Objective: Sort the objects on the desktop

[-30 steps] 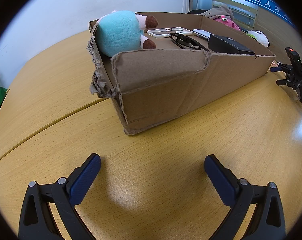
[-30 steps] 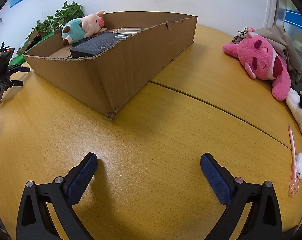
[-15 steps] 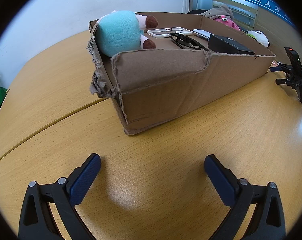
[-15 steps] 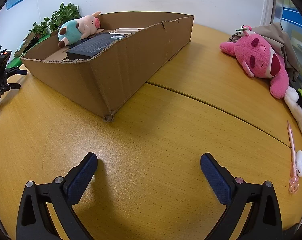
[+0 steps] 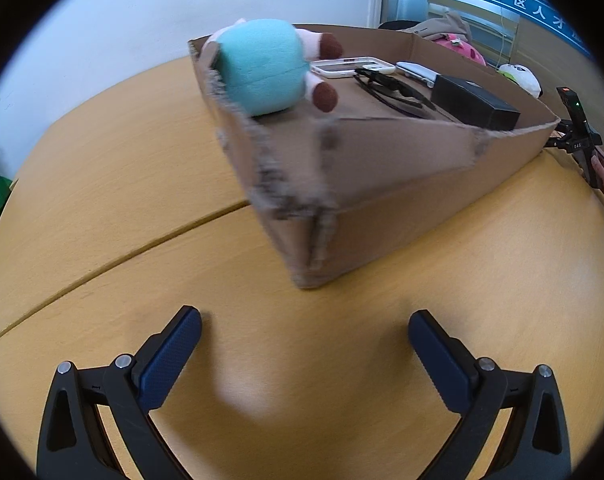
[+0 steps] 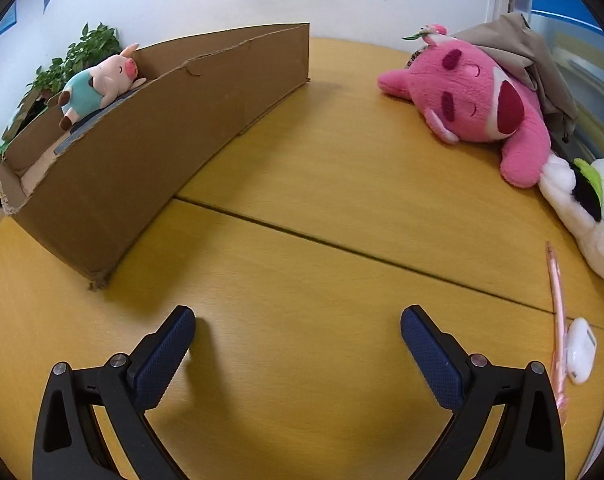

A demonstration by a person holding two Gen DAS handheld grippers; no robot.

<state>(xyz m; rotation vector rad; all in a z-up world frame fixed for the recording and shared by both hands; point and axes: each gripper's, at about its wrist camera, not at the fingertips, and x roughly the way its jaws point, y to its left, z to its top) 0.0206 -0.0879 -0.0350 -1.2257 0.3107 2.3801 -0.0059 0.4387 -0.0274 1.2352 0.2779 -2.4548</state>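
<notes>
Both grippers hung wide apart and empty above the wooden table (image 6: 302, 184): the left gripper (image 5: 305, 334) faced the torn near corner of the cardboard box (image 5: 382, 184), and the right gripper (image 6: 298, 330) pointed at bare tabletop with the box far to its left. Inside the box lay a teal pig plush (image 5: 262, 66) at the left end, then a white phone case (image 5: 352, 67), black glasses (image 5: 390, 90) and a black case (image 5: 474, 102). On the right of the table sat a pink plush (image 6: 478, 100), a white plush (image 6: 586, 208), a pink pen (image 6: 558, 320) and a white earbud case (image 6: 580, 350) just beside the pen.
</notes>
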